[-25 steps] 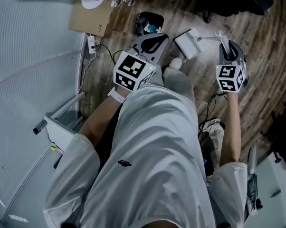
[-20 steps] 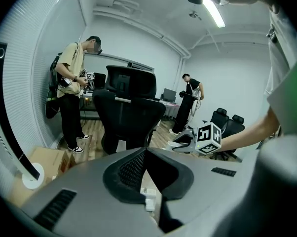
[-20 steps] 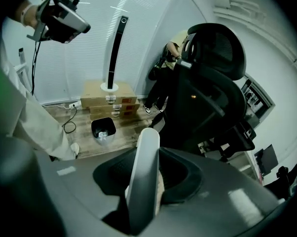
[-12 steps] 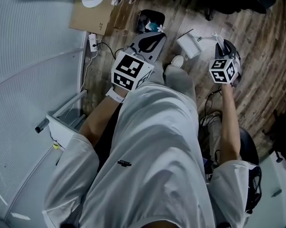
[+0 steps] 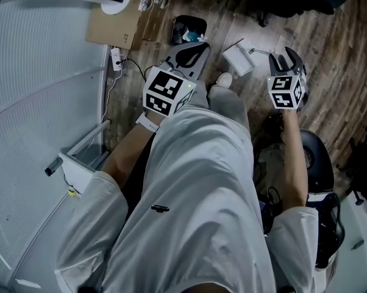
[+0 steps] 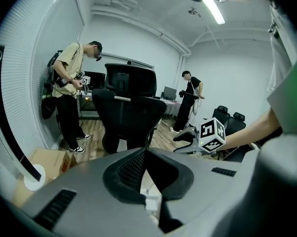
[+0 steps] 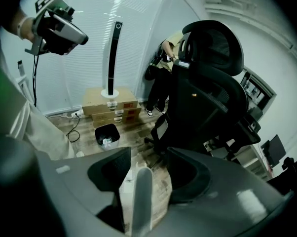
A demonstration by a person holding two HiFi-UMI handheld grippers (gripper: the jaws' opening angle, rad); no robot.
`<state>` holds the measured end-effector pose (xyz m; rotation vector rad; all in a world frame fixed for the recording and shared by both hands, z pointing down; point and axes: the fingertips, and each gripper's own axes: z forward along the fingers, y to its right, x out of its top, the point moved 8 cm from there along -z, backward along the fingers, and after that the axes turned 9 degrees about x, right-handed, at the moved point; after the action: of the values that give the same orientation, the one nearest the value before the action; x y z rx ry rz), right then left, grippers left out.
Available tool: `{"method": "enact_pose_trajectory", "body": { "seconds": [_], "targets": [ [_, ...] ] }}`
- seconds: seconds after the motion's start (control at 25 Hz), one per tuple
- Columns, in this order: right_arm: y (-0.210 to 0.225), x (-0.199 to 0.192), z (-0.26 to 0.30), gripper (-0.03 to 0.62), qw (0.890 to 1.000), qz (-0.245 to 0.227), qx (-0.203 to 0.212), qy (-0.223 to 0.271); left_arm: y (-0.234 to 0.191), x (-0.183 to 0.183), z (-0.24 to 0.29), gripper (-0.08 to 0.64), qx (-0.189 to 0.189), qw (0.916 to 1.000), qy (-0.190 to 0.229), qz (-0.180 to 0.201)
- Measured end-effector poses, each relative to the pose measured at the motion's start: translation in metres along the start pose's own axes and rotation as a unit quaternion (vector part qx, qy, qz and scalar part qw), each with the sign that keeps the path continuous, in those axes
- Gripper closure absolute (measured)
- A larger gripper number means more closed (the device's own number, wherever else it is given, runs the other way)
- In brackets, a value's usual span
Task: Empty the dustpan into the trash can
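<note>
White plastic dustpan (image 5: 238, 58) looks to be down on the wood plank floor (image 5: 330, 47). Its pale handle (image 7: 140, 196) sits between the jaws of the right hand-held gripper (image 5: 281, 55), which have just been opening and stand partly apart, not clamping it. Left hand-held gripper (image 5: 195, 50) is pinched fully closed. Small black trash can (image 5: 188, 29) stands nearby, just past it.

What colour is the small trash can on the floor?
Black. The trash can shows best in the right gripper view.

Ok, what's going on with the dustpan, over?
Left gripper shut, empty. Right gripper just opening, dustpan handle loose between jaws. Trash can ahead, office chair close by.
</note>
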<state>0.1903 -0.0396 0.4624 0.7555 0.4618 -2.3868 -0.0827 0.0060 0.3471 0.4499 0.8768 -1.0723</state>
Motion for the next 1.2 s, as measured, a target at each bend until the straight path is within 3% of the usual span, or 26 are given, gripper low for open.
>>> {"method": "enact_pose_trajectory", "body": {
  "seconds": [0.36,0.52,0.64,0.76,0.96,1.2],
  "targets": [
    [-0.005,0.048,-0.044,0.389,0.995,0.05,0.028,0.077,-0.006,0.01,-0.016,0.554,0.025,0.9989,0.032,-0.025],
    [-0.01,0.073,-0.066,0.46,0.989,0.074,0.042,0.121,-0.008,0.015,-0.027,0.554,0.04,0.9973,0.047,-0.04],
    [-0.016,0.088,-0.084,0.536,0.985,0.067,0.038,0.153,-0.007,0.018,-0.038,0.554,0.052,0.9957,0.061,-0.047],
    [-0.022,0.104,-0.099,0.564,0.982,0.063,0.041,0.173,-0.009,0.023,-0.05,0.554,0.064,0.9938,0.073,-0.054],
    [-0.028,0.117,-0.118,0.58,0.974,0.072,0.052,0.208,-0.014,0.034,-0.066,0.554,0.092,0.988,0.097,-0.078],
    [-0.038,0.133,-0.138,0.58,0.962,0.095,0.06,0.25,-0.013,0.044,-0.087,0.554,0.11,0.9836,0.125,-0.069]
  ]
}}
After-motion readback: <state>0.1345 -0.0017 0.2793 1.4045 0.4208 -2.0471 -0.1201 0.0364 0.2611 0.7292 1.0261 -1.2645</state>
